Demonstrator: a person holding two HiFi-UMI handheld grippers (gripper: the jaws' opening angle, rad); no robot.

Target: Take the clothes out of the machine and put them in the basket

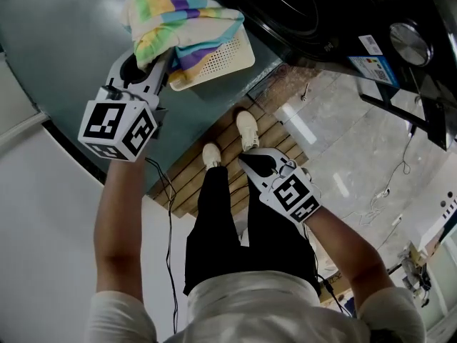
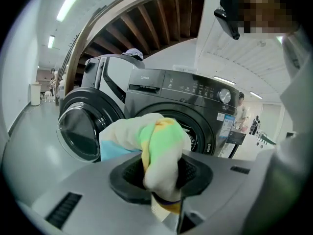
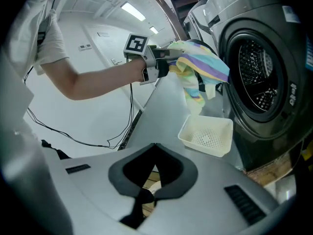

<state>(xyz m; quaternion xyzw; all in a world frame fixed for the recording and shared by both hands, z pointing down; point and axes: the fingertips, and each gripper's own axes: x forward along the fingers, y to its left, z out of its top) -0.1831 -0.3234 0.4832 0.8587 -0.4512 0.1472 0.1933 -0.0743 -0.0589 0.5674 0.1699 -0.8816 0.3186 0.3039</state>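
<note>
I am gripping a striped pastel cloth (image 2: 157, 146) in my left tongs (image 2: 164, 182), whose jaws are closed only partway, pinching a thick bunch of the fabric between them. The cloth is out of the machine and is hanging in the air above the white plastic basket (image 3: 208, 137), clear of its rim in the right gripper view; in the head view it is covering the basket's far corner. The basket is sitting on the grey floor (image 1: 64, 41) just in front of the dark washing machine (image 3: 264, 77), and nothing is lying on its perforated bottom. The machine's round door (image 2: 80, 131) is standing swung open to the side, and its steel drum is showing through the opening. My right tongs (image 3: 144, 197) are holding nothing: the 2 jaws are resting together at their tips, pointing down toward the wooden slats (image 1: 214, 131) near my 2 white shoes (image 1: 246, 126). A black cable (image 1: 168, 213) is trailing across the pale floor on my left.
</note>
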